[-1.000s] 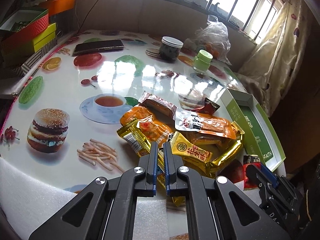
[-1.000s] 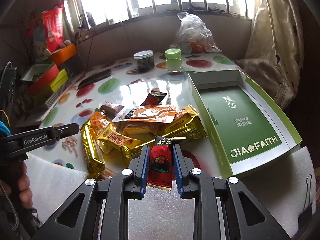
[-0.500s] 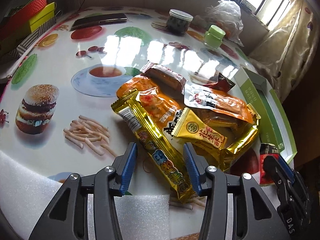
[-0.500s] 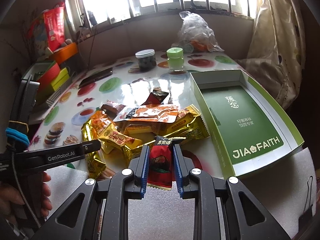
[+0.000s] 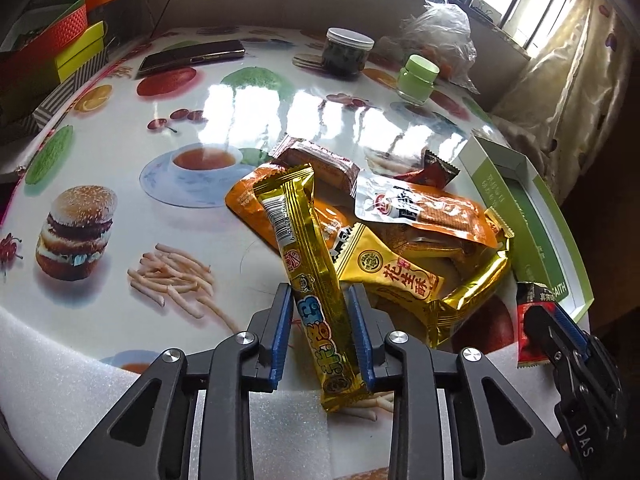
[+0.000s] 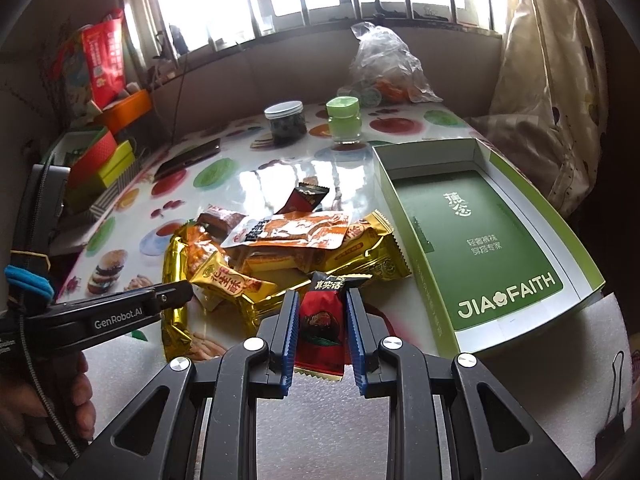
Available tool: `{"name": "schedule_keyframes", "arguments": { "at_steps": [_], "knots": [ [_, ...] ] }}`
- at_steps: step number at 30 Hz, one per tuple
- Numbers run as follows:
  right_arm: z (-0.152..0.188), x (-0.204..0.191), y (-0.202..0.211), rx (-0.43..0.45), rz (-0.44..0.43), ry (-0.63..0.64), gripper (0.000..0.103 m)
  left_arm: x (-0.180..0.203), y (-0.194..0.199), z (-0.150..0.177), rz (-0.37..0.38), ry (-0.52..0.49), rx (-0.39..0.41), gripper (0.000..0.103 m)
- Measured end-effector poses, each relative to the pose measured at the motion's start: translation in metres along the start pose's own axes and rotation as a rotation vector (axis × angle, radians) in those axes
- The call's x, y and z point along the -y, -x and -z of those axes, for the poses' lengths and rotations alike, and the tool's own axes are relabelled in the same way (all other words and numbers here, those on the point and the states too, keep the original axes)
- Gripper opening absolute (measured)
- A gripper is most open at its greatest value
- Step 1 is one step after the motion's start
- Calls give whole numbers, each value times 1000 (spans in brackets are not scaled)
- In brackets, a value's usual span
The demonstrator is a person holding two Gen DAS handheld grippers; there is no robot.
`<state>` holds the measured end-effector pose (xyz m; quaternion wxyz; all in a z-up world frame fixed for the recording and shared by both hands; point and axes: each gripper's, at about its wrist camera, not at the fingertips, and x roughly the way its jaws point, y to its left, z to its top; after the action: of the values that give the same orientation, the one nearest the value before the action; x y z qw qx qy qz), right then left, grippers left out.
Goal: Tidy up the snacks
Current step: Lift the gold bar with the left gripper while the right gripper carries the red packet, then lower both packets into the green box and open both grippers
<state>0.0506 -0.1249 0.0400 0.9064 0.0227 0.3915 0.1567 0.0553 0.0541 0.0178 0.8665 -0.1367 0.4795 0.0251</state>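
My left gripper (image 5: 320, 320) is shut on a long gold snack bar (image 5: 308, 272) whose far end lies on the snack pile (image 5: 400, 240). My right gripper (image 6: 322, 320) is shut on a small red snack packet (image 6: 322, 320) and holds it over the table's near edge, left of the green JIA FAITH box (image 6: 480, 240), which holds no snacks. In the left wrist view the right gripper with the red packet (image 5: 532, 328) shows at the right, by the box's near corner (image 5: 560, 292). In the right wrist view the left gripper (image 6: 176, 296) shows beside the gold bar (image 6: 174, 280).
A dark jar (image 6: 285, 122), a green-lidded jar (image 6: 343, 118) and a plastic bag (image 6: 384, 64) stand at the back. A phone (image 5: 192, 56) lies far left. Colored boxes (image 5: 52, 48) are stacked off the left edge. White foam (image 6: 320, 420) pads the near edge.
My left gripper opened, moved down around the gold snack bar and closed on it; the bar's near end is now between its fingers. My right gripper kept hold of the red packet.
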Motion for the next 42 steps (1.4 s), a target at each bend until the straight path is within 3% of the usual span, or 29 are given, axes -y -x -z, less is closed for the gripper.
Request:
{"name": "schedule_keyframes", "arguments": {
  "at_steps": [2,18,32,42],
  "knots": [
    [-2,2,1,5,-3,-7,22,3,7,-3,-3,-14,20,24],
    [-22,27,17,57,21,-67,22,42,25,-27,82,-105,79,24],
    [-50,95,25,96,131,-150,22,130,11,-50,256,-259,56,24],
    [-46,137,1,25,188,-160,22,196,-14,-53,319,-346,-6,24]
  ]
}}
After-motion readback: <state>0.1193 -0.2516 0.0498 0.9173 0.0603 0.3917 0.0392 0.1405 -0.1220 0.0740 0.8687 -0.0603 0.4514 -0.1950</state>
